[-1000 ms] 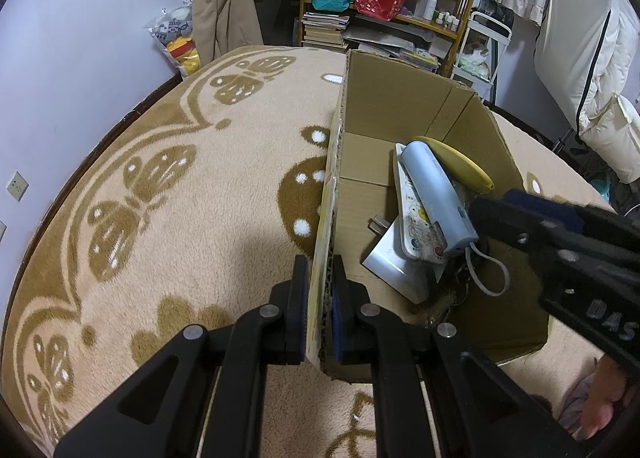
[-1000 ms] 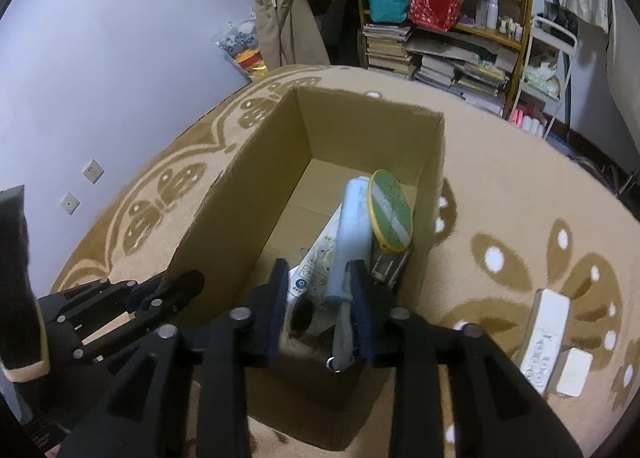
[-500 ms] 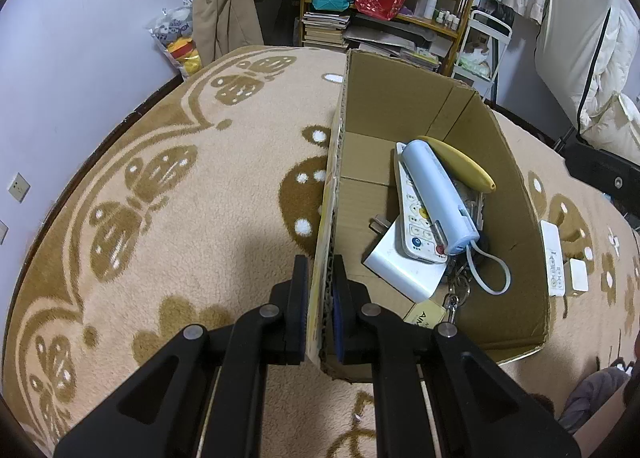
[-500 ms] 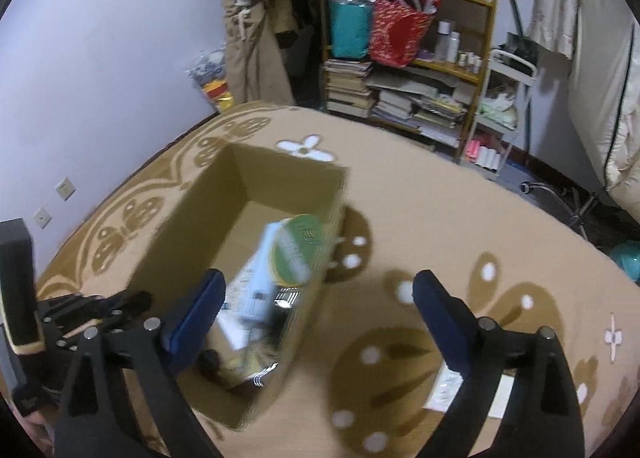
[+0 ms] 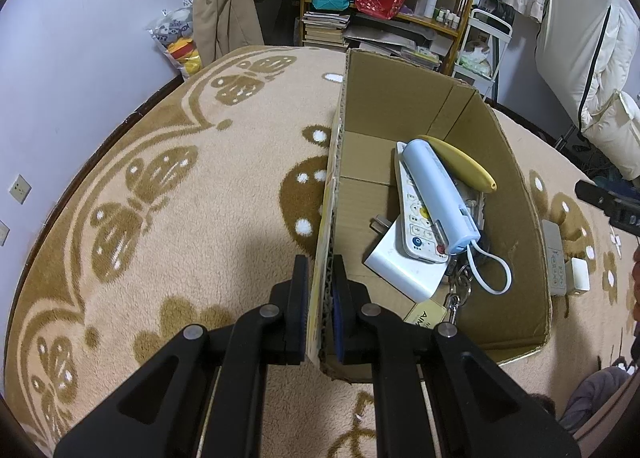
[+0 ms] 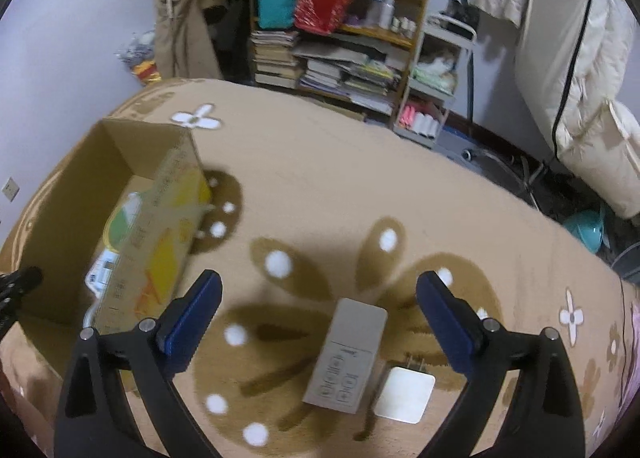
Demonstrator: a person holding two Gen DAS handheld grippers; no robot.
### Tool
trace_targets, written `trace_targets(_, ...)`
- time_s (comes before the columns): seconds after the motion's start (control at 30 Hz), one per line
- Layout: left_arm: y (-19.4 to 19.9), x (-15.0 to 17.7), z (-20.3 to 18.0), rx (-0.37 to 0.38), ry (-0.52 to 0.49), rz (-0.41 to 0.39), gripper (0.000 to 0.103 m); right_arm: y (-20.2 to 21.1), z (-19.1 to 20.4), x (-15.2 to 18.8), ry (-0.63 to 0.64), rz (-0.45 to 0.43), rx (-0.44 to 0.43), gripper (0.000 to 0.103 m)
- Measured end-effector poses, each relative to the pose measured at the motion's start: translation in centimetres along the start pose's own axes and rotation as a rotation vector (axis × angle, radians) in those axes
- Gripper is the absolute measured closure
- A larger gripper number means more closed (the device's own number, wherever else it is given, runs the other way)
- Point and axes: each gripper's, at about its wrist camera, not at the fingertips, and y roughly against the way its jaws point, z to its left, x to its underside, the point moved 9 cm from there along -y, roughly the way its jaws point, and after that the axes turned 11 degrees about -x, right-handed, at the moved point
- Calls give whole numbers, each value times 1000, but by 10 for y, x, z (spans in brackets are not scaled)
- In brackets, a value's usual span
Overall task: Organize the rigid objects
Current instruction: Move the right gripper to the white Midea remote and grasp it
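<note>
A cardboard box (image 5: 400, 113) stands on the carpet, and my left gripper (image 5: 320, 298) is shut on its near left wall. Inside lie a light blue tube with a white loop (image 5: 440, 197), a white remote (image 5: 416, 217), a yellow oval case (image 5: 460, 165), a white adapter (image 5: 400, 270) and keys. My right gripper (image 6: 320, 310) stands wide open over the carpet to the right of the box (image 6: 100, 193). Just below its fingers lie a grey remote (image 6: 348, 354) and a white plug adapter (image 6: 406, 394); both also show beside the box as the grey remote (image 5: 554, 258) and plug adapter (image 5: 580, 278).
A cluttered bookshelf (image 6: 340, 37) with books, bags and bottles lines the far wall. White bedding (image 6: 580, 77) leans at the right, with a teal object (image 6: 588, 230) on the floor. A sleeve (image 5: 592, 398) shows at the lower right.
My right gripper let go of the light blue tube in the box, opened wide and swung right to above the grey remote and plug adapter. The left gripper stayed clamped on the box wall.
</note>
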Motion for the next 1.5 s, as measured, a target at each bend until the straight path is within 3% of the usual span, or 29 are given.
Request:
trace_targets(0.43,-2,1,3,-7,0,1,93,-49,-37,42,-105,120,23,1)
trace_targets(0.73,-1,1,2,-10,-1,2,93,-77,-45,57,-218,186,-43,1)
trace_targets(0.87,-2,1,2,-2,6,7,93,-87,-36,63,-185,233,-57,28)
trace_targets(0.93,-2,1,3,-3,5,6,92,-92,-33,68,-170,257,-49,36)
trace_targets(1.1,-2,1,3,-5,4,6,92,-89,-31,76,-184,276,-40,39)
trace_targets(1.17,-2,0,3,-9,1,4,92,-87,-29,77,-184,274,-34,51)
trace_targets(1.5,0,0,2,-13,-4,2,92,-70,-11,70,-151,196,-15,51)
